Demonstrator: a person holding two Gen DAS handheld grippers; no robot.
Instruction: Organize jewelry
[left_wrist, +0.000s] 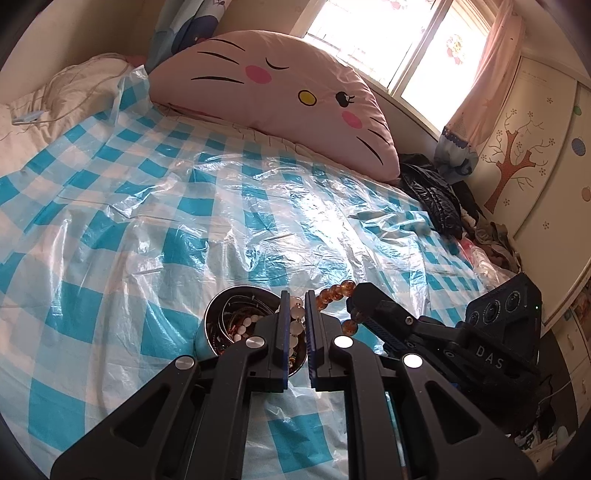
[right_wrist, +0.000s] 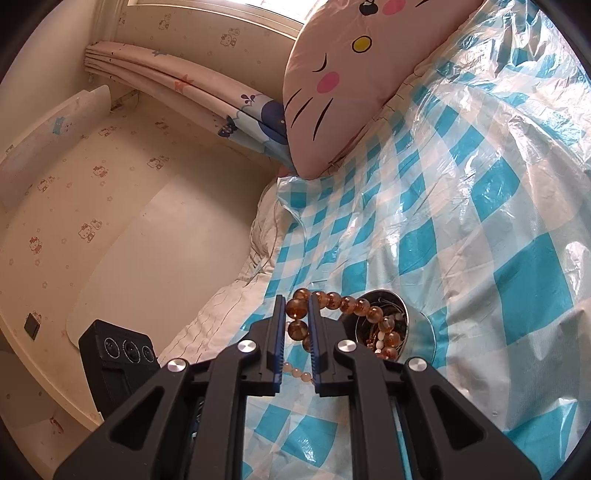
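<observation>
On the bed (left_wrist: 110, 229), over a blue-and-white checked plastic sheet (left_wrist: 229, 206), one round metal tin (left_wrist: 207, 325) stands upright with its mouth facing up, packed with tangled jewelry. Two bead strings rise out of it. The amber bead bracelet (right_wrist: 332, 301) runs as a loose arc, its long axis lying roughly level from the tin's rim across to the right claw (right_wrist: 297, 314), whose narrow jaws are clamped on one large amber bead. The white bead bracelet (left_wrist: 297, 317) climbs steeply from the tin, its line nearly upright between the pads of the left claw (left_wrist: 296, 314), which pinches it with only a bead's width of gap. Both claws sit just above and beside the tin, close to each other, the left tilted down toward the bed and the right nearer to level (from the left wrist view the right claw comes in from the right, crossing just behind the left one's tips). One pink cat-face cushion (left_wrist: 280, 99) leans at the head of the bed.
</observation>
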